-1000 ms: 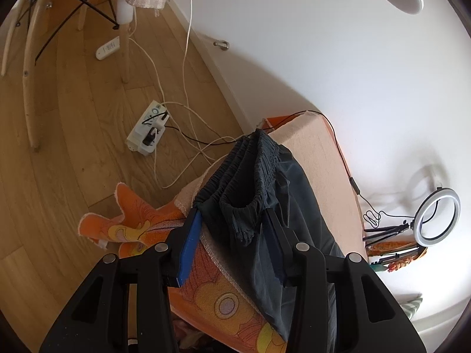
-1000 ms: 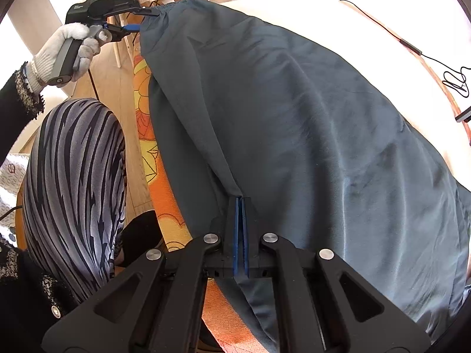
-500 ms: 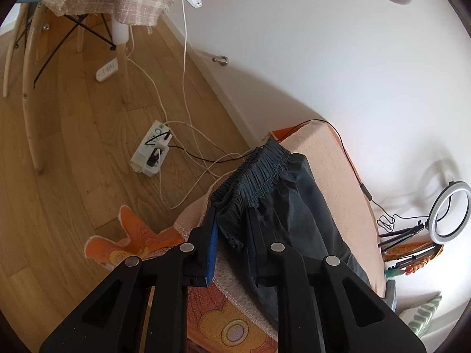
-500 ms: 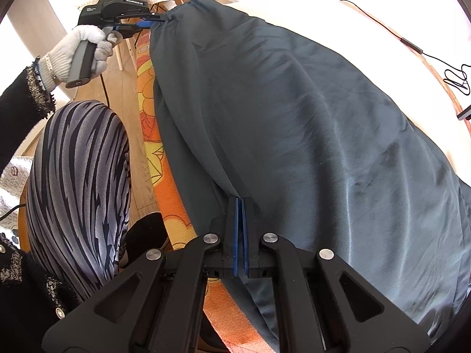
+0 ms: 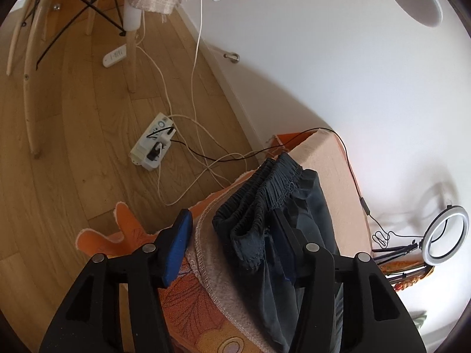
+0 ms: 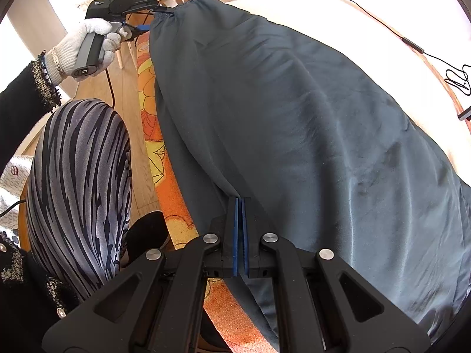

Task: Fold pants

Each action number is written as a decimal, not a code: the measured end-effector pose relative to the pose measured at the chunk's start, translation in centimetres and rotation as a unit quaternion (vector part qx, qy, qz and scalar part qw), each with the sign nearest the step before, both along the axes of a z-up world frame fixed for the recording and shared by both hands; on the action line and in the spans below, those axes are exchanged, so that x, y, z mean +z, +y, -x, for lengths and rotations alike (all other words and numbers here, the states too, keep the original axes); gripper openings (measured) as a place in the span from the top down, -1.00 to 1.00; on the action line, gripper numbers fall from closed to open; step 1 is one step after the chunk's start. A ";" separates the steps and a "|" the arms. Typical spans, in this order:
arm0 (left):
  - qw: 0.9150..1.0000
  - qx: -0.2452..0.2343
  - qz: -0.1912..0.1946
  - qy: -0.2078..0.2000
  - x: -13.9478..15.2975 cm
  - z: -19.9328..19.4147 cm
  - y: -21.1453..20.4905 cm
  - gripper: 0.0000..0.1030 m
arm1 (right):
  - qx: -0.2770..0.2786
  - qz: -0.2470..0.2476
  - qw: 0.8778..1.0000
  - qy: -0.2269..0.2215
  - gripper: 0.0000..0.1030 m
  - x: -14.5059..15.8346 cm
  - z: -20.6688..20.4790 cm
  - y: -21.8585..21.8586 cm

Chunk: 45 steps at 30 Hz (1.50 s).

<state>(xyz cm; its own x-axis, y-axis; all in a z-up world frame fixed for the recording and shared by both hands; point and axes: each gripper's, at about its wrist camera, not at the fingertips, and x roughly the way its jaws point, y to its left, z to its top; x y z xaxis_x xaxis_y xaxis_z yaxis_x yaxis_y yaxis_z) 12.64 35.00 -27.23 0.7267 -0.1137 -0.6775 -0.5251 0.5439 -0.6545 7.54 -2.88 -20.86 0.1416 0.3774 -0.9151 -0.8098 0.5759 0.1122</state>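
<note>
Right tool (image 6: 239, 229) clenched on pants (image 6: 309, 135) edge, anchoring; left tool (image 5: 232, 241) released, straddling waistband (image 5: 265, 185), to regrip.

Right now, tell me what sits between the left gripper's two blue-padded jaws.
In the left wrist view, the bunched elastic waistband of the dark grey pants sits between the left gripper jaws, which stand open around it, over the pink-edged orange blanket.

pants (image 6: 294, 135) cut off at right edge, ring light (image 5: 447, 236) stand partly hidden
</note>
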 end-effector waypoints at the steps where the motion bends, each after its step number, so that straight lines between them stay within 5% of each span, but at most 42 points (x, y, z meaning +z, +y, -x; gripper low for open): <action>1: 1.000 -0.002 -0.005 -0.001 0.0 -0.1 -0.1 0.04 | 0.001 0.000 1.000 0.001 0.96 0.0 -0.1 0.0; 8: 0.994 0.018 -0.103 0.013 2.7 0.9 -1.4 0.11 | 0.001 -0.002 1.000 0.005 0.96 0.1 -0.5 -0.1; 16: 1.000 -0.006 -0.010 0.005 1.3 -0.2 -0.2 0.11 | 0.001 0.003 1.000 -0.002 0.95 0.1 -0.4 0.4; 20: 1.000 -0.006 0.005 0.005 0.6 -1.0 0.3 0.11 | 0.001 0.001 1.000 -0.001 0.95 0.1 -0.4 0.4; 25: 0.999 -0.013 -0.027 -0.011 0.3 -1.7 -0.3 0.66 | -0.003 -0.003 1.000 0.003 0.95 0.1 -0.8 0.2; 30: 0.995 -0.031 -0.091 -0.025 2.3 -1.9 -1.7 0.72 | -0.011 -0.007 1.000 0.009 0.95 0.0 -1.2 -0.2; 35: 0.977 -0.069 -0.195 -0.056 6.3 -1.6 -5.4 0.73 | -0.027 -0.016 0.999 0.024 0.95 0.0 -1.6 -1.0; 40: 0.939 -0.147 -0.297 -0.095 9.7 -1.6 -11.5 0.73 | -0.072 -0.050 0.995 0.046 0.94 1.1 -2.9 -2.7; 42: 0.925 -0.188 -0.313 -0.107 10.1 -1.9 -14.1 0.73 | -0.097 -0.074 0.991 0.050 0.87 2.2 -3.7 -3.5; 45: 0.902 -0.254 -0.330 -0.112 9.8 -1.9 -17.7 0.73 | -0.136 -0.125 0.981 0.059 0.46 3.9 -5.0 -4.7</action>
